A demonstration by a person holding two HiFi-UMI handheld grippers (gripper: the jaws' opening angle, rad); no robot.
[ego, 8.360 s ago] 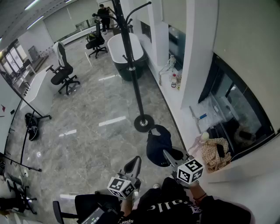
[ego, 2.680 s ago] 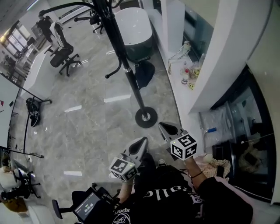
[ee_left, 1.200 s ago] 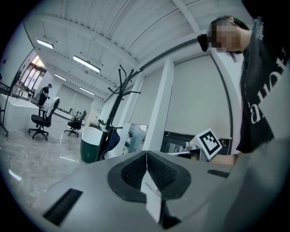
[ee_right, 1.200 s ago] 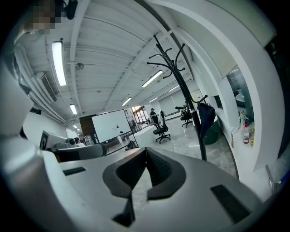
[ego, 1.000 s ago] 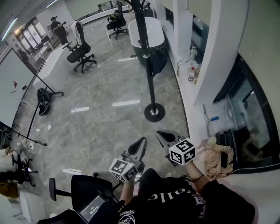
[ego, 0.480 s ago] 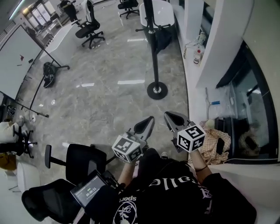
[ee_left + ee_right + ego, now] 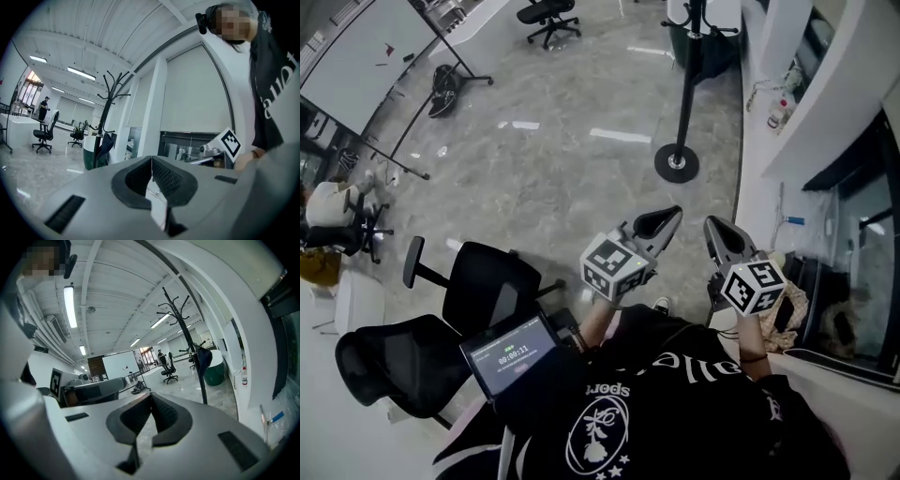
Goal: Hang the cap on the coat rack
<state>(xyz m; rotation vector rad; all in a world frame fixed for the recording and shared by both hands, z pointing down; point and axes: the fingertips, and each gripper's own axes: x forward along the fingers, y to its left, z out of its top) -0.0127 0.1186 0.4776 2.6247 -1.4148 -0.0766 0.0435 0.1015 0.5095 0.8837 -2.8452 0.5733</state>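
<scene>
Left gripper (image 7: 660, 221), right gripper (image 7: 720, 232): both clenched, empty, lower centre of head view. Coat rack (image 7: 685, 89), upper right; dark cap (image 7: 205, 358) hanging on it.

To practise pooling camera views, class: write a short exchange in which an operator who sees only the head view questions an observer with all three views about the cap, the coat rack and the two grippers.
Operator: My view cuts off the upper part of the coat rack. Is anything hanging there?
Observer: Yes. The right gripper view shows a dark cap hanging on a side arm, below the top hooks.
Operator: Is anything held right now?
Observer: No. In their own views, the left gripper and the right gripper each have their jaws together with nothing between them.
</scene>
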